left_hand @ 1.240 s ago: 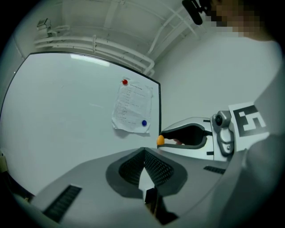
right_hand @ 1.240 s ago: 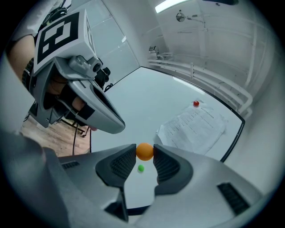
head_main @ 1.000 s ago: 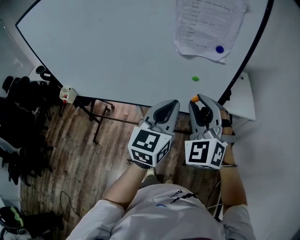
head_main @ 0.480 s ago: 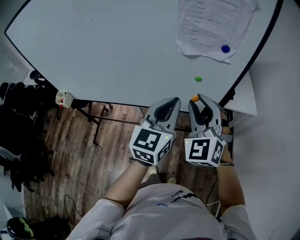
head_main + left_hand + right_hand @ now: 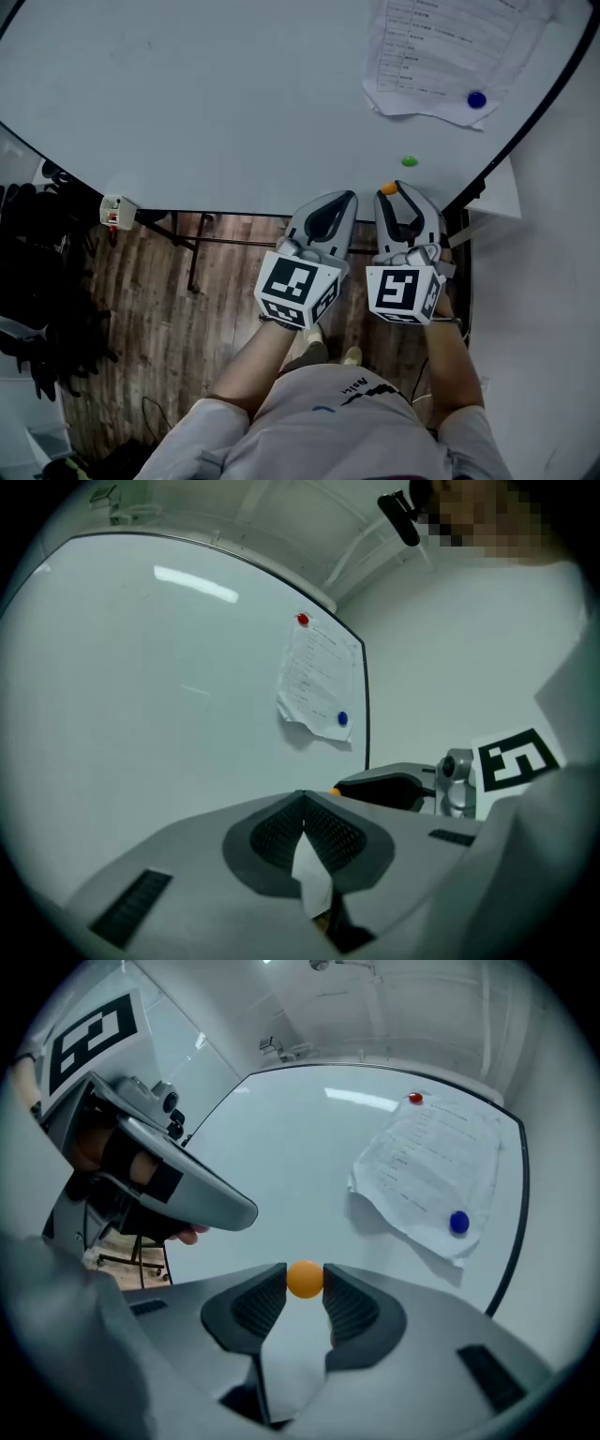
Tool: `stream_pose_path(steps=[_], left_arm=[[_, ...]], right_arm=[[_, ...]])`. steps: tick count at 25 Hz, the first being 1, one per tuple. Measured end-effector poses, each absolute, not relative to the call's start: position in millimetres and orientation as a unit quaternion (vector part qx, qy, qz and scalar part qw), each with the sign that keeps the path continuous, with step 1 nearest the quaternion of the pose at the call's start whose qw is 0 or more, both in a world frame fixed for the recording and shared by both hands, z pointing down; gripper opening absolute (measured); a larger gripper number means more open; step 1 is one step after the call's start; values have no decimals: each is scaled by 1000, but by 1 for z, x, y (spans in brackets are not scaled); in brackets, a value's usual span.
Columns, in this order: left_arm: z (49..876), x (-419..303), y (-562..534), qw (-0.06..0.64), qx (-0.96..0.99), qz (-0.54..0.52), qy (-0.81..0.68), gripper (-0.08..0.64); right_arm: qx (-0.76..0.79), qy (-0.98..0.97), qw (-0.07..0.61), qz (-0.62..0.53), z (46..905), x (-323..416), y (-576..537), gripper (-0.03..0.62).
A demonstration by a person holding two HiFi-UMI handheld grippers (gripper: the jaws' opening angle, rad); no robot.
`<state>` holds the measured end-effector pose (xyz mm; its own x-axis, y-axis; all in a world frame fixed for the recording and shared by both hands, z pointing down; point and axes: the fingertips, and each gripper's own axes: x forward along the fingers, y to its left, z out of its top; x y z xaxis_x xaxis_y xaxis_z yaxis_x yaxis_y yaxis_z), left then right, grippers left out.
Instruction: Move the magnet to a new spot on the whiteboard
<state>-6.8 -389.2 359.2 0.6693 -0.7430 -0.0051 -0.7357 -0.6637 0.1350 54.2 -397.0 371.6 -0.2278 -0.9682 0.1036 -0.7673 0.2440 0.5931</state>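
An orange magnet (image 5: 305, 1279) sits pinched between the tips of my right gripper (image 5: 305, 1281), held off the whiteboard (image 5: 216, 103). From the head view the orange magnet (image 5: 388, 189) shows at the tip of the right gripper (image 5: 394, 193), just below the board's lower edge. My left gripper (image 5: 343, 199) hangs beside it, jaws closed together with nothing in them; the left gripper (image 5: 302, 803) shows its pads meeting. A green magnet (image 5: 409, 161) sticks to the board just above the right gripper.
A sheet of paper (image 5: 450, 52) is pinned at the board's right by a blue magnet (image 5: 476, 99) and a red magnet (image 5: 415, 1099). The board's black frame (image 5: 525, 122) runs along the right. Wooden floor (image 5: 150, 319) and the board's stand legs (image 5: 192, 253) lie below.
The head view has shifted, so the board and its magnets sit a little lower and further right. Both grippers keep their pose, the orange magnet still in the right one.
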Motion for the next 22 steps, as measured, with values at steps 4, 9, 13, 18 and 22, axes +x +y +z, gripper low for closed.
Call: stream_pose_path(steps=[4,9,13,18,22], left_arm=[[366,-14,-409,66,913,-28,-401,9],[374,-15,-426,71,918,-22,-391,9],[381,-18,-436,76,919,-17,-386,9],[388,-25,-444,81,919,-13,-386,9],[392,-30,-449,84,919,-10,-385,9]], right_arm=[[593,-752,218,-188,386,53,-420,127],[609,-751,198,-159,399,53,-443,127],[617,-750,188,-146,407,51,-456,127],[619,-751,177,-145,408,46,-470,127],[625,-748,171,-142,413,43,-477,127]])
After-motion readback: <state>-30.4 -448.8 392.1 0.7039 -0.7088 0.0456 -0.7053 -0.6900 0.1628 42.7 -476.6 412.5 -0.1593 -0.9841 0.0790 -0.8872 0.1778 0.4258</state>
